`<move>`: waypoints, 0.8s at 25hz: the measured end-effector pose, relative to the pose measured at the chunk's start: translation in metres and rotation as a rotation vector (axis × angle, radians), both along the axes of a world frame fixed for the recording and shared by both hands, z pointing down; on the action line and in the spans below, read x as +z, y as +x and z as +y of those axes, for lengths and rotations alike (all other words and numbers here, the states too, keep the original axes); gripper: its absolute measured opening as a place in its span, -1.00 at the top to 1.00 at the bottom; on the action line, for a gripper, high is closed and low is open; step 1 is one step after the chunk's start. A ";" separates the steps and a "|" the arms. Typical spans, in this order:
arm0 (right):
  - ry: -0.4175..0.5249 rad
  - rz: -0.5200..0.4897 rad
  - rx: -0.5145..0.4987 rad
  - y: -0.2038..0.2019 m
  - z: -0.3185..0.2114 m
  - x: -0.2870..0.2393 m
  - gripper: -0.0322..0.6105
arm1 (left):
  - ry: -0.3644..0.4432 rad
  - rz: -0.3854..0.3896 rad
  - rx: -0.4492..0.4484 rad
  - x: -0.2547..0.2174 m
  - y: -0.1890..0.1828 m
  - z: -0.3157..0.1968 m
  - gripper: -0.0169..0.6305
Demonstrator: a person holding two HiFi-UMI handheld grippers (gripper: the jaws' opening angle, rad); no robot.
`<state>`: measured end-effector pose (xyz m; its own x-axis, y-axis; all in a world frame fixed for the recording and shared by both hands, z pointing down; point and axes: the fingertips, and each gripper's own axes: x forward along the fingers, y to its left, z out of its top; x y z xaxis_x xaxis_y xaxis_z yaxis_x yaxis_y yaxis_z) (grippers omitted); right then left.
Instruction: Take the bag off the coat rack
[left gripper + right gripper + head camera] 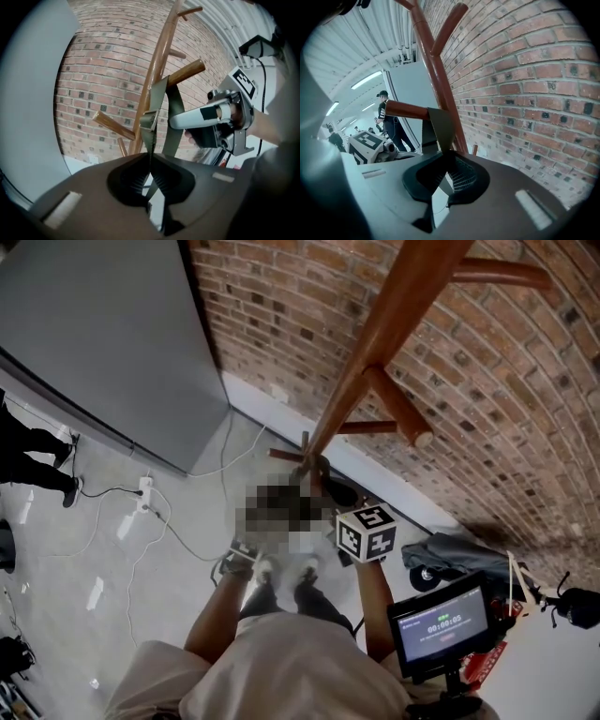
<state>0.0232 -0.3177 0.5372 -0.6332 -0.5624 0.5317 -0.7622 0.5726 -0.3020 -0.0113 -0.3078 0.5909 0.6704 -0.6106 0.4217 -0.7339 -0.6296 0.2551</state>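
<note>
Red brick wall (506, 399), white skirting (258, 399) along its base. Flat grey panel (94, 334) at left. Pale floor (112, 559), crossed by white cables (178, 540) from a power strip (145, 491). Ribbed ceiling (361, 51), lit by strip lights (365, 80).

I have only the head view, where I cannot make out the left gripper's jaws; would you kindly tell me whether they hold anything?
Observer: Yes. In the left gripper view, the left gripper is shut on one strand of an olive strap.
Operator: Thank you. And the right one?
Observer: The right gripper is shut on the strap's other strand, just below where it bends.
Operator: Is the strap off the rack yet?
Observer: No. It hangs looped over a wooden peg of the coat rack.
</note>
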 end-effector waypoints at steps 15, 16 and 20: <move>0.042 -0.006 0.003 0.015 0.016 -0.029 0.87 | 0.020 -0.016 -0.026 -0.019 -0.010 0.017 0.90; 0.046 -0.006 0.005 0.017 0.017 -0.031 0.87 | 0.023 -0.021 -0.028 -0.019 -0.011 0.018 0.90; 0.056 -0.008 0.018 0.022 0.021 -0.039 0.87 | 0.028 -0.026 -0.042 -0.026 -0.012 0.022 0.90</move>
<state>0.0456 -0.2969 0.4980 -0.6266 -0.6027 0.4940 -0.7704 0.5747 -0.2760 -0.0230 -0.2857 0.5646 0.6325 -0.6500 0.4213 -0.7663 -0.6044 0.2179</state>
